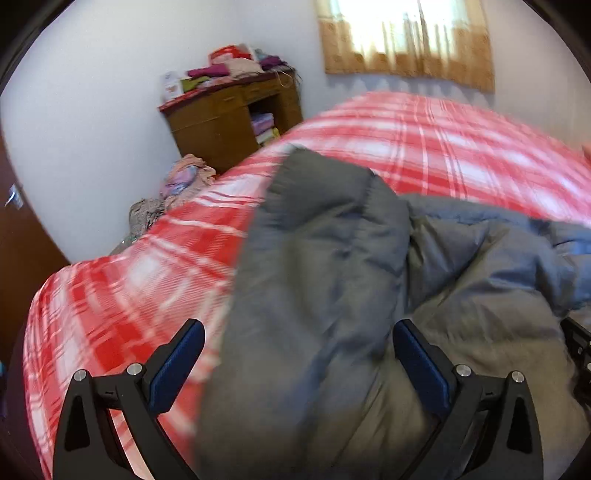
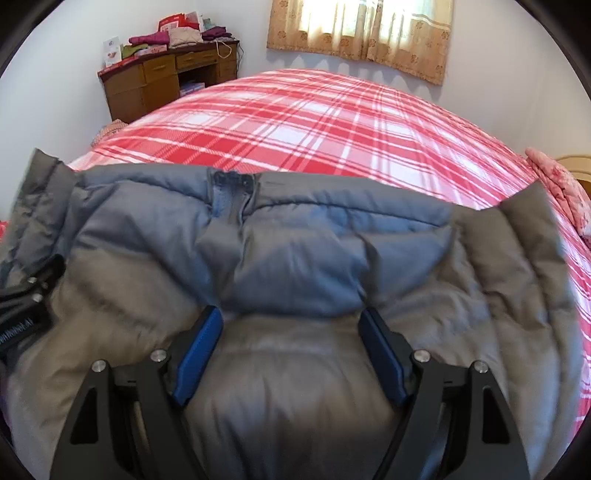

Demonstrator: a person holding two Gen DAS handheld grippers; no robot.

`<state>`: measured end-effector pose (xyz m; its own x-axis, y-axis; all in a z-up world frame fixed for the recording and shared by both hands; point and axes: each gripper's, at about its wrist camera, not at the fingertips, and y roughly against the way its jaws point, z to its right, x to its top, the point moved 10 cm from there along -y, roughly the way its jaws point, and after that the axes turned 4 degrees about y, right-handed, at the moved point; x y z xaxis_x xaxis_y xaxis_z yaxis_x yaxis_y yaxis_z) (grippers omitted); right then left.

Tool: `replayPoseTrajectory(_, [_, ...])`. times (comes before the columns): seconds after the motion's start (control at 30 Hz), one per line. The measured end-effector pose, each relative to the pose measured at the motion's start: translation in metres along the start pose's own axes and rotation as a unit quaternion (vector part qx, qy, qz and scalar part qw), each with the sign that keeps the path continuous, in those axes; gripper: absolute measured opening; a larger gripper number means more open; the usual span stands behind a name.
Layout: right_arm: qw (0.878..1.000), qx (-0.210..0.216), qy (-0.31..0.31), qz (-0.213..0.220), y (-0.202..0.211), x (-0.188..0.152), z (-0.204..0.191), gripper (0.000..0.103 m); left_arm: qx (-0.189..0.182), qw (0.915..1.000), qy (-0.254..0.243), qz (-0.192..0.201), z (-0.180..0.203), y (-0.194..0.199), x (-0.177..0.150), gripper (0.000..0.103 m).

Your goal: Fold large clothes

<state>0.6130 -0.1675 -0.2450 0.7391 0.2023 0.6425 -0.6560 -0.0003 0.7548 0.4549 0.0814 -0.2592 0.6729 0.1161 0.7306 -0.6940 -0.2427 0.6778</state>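
Observation:
A grey puffer jacket (image 1: 332, 258) lies rumpled on a bed with a red plaid sheet (image 1: 443, 147). My left gripper (image 1: 298, 325) is open wide just above the jacket's left side, with one finger over the sheet and the other over the fabric. In the right wrist view the jacket (image 2: 295, 258) lies spread across the sheet (image 2: 295, 118), with its zipper (image 2: 229, 199) at the far edge. My right gripper (image 2: 291, 312) stands open, a puffy fold bulging between its fingertips. The left gripper's body (image 2: 26, 302) shows at the left edge, resting on the jacket.
A wooden desk (image 2: 147, 81) piled with folded clothes stands against the far wall, left of a curtained window (image 2: 362, 33). Loose clothes (image 1: 184, 181) lie heaped beside the bed. A pink patterned cloth (image 2: 554, 184) lies at the bed's right edge. Bare sheet stretches beyond the jacket.

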Motion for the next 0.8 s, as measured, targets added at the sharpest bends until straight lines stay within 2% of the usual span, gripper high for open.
replayPoseTrajectory(0.07, [1.000, 0.003, 0.000, 0.027, 0.033, -0.010, 0.004, 0.081, -0.014, 0.9996, 0.018, 0.018, -0.020, 0.029, -0.006, 0.102])
replayPoseTrajectory(0.1, [0.999, 0.004, 0.000, 0.035, 0.044, -0.016, 0.006, 0.085, -0.021, 0.9992, 0.025, 0.022, -0.028, 0.038, -0.011, 0.102])
replayPoseTrajectory(0.23, [0.998, 0.002, 0.003, 0.060, 0.078, -0.052, 0.001, 0.089, -0.032, 0.9983, 0.048, 0.012, -0.052, 0.052, -0.045, 0.102])
replayPoseTrajectory(0.37, [0.998, -0.027, 0.028, 0.055, 0.068, -0.074, -0.009, 0.089, -0.051, 0.9959, 0.067, -0.034, -0.051, 0.031, -0.074, 0.102])
replayPoseTrajectory(0.53, [0.997, -0.039, 0.034, 0.054, 0.056, -0.082, -0.008, 0.093, -0.088, 0.9914, 0.083, -0.049, -0.039, 0.021, -0.080, 0.101])
replayPoseTrajectory(0.6, [0.997, -0.042, 0.036, 0.049, 0.054, -0.083, -0.008, 0.093, -0.109, 0.9886, 0.088, -0.054, -0.034, 0.020, -0.081, 0.091])
replayPoseTrajectory(0.67, [0.997, -0.044, 0.035, 0.049, 0.053, -0.084, -0.008, 0.094, -0.133, 0.9870, 0.078, -0.045, -0.025, 0.026, -0.080, 0.070])
replayPoseTrajectory(0.7, [0.997, -0.046, 0.036, 0.050, 0.053, -0.085, -0.009, 0.094, -0.141, 0.9868, 0.067, -0.043, -0.019, 0.028, -0.081, 0.065])
replayPoseTrajectory(0.73, [0.997, -0.048, 0.037, 0.051, 0.053, -0.085, -0.009, 0.094, -0.160, 0.9846, 0.057, -0.043, -0.011, 0.031, -0.082, 0.053])
replayPoseTrajectory(0.77, [0.997, -0.048, 0.037, 0.052, 0.053, -0.086, -0.009, 0.094, -0.167, 0.9835, 0.054, -0.043, -0.007, 0.033, -0.082, 0.046])
replayPoseTrajectory(0.8, [0.997, -0.048, 0.037, 0.052, 0.053, -0.086, -0.009, 0.094, -0.171, 0.9829, 0.052, -0.045, -0.004, 0.034, -0.082, 0.043])
